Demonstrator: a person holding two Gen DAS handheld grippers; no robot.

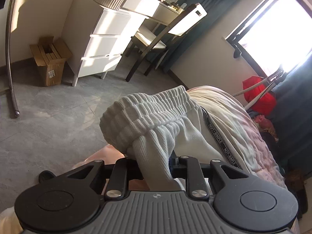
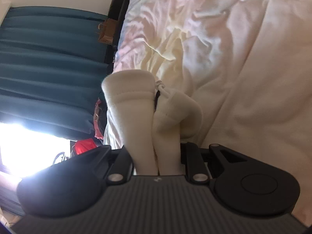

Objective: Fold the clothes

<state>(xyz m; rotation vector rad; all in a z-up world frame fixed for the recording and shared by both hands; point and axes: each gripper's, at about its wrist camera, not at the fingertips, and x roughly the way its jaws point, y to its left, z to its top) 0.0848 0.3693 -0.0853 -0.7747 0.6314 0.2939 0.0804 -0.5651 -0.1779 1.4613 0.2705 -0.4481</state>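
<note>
The left gripper is pinched shut on a bunch of white knit fabric just below the ribbed waistband of a pair of white pants, which rise from the jaws toward 12 o'clock and drape over the edge of a bed with a pale pink quilt. A black ribbon printed "NOT-SIMPLE" runs down the pants at about 2 o'clock from the gripper. Beyond, at 11 o'clock, stand a white chest of drawers and a cardboard box on the grey floor; a chair sits at 12. The right gripper is clamped on two cuffed ends of the same pants, held just above the quilt, with a teal curtain at 10 o'clock.
</note>
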